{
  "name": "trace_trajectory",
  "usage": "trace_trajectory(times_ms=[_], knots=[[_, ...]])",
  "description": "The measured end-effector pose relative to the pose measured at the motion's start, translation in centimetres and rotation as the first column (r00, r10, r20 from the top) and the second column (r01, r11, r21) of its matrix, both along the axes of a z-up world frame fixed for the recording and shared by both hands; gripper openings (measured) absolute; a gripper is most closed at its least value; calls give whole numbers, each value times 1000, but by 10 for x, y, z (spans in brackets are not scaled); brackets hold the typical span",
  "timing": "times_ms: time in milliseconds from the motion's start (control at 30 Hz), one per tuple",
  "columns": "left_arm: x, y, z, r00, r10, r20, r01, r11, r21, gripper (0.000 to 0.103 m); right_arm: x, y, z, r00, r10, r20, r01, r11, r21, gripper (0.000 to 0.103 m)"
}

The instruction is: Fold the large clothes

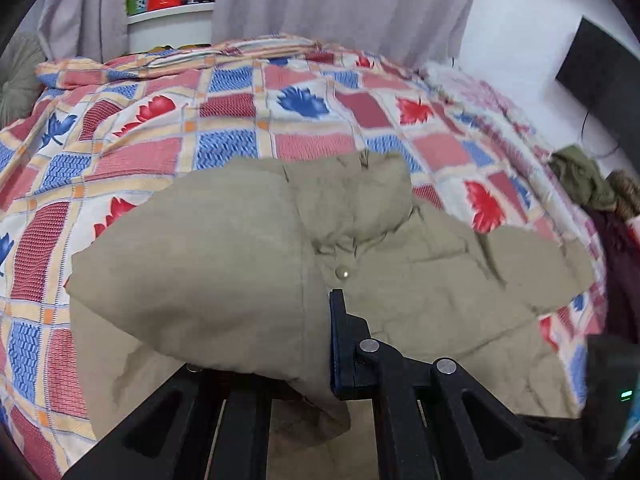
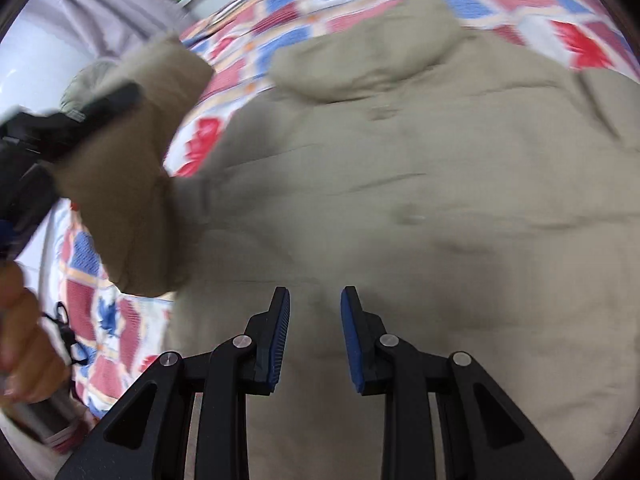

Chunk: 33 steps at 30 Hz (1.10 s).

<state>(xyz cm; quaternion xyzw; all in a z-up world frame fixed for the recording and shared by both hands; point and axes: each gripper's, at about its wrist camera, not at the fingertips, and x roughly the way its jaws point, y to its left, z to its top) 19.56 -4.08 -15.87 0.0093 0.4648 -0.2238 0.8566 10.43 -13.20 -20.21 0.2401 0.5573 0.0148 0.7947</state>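
Left hand-held gripper [image 1: 320, 344] is clamped on a khaki sleeve [image 1: 208, 272], which I see lifted and draped over its near finger. Right hand-held gripper [image 2: 315, 336] hangs over the jacket [image 2: 420, 184] with jaws narrowly apart and nothing between them. Beyond both, the jacket lies front up on the bed [image 1: 168, 128], collar [image 1: 360, 200] away from me, on a quilt of red and blue leaves. Farther off hangs a grey curtain [image 1: 320, 0].

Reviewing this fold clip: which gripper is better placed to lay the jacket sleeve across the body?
Left. The left gripper is shut on the sleeve and holds it raised; the right gripper is open and empty above the jacket.
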Motion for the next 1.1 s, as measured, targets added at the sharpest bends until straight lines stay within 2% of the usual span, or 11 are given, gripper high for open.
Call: trace_trajectory(times_ms=[167, 267, 500, 533, 567, 600, 633, 800, 900, 1000, 1100], knots=[[-16, -46, -65, 996, -26, -82, 41, 981, 187, 10, -34, -58, -15, 995, -73, -60, 71, 997, -39, 29], [-28, -51, -76, 996, -41, -75, 59, 963, 263, 10, -43, -72, -20, 993, -95, -66, 93, 995, -35, 29], [-37, -31, -58, 994, -24, -106, 47, 973, 224, 13, -38, -78, -21, 994, -93, -51, 91, 995, -40, 35], [-38, -27, -55, 994, -26, -109, 50, 974, 222, 42, -37, -78, -20, 995, -90, -49, 88, 995, -39, 35], [-38, -23, -51, 994, -24, -104, 48, 973, 227, 95, -41, -80, -18, 995, -86, -45, 84, 996, -40, 36], [-40, -18, -47, 996, -11, -84, 30, 972, 235, 103, -39, -79, -16, 996, -82, -42, 81, 996, -42, 38], [-44, -12, -40, 999, -2, -37, 10, 974, 228, 103, -38, -78, -14, 996, -77, -37, 76, 996, -44, 41], [-50, 22, -19, 1000, 15, -3, -14, 979, 205, 103, -29, -66, -6, 999, -48, -27, 46, 997, -59, 44], [-41, 68, -13, 993, 114, 20, -116, 978, 172, 103, -21, -52, 1, 1000, -18, -12, 17, 997, -82, 63], [-17, 129, -20, 969, 244, -41, -238, 965, 107, 103, -7, -26, 17, 997, 64, 49, -57, 989, -138, 71], [7, 191, -38, 921, 358, -150, -362, 932, 0, 103, 9, 13, 32, 975, 191, 110, -159, 955, -252, 79]])
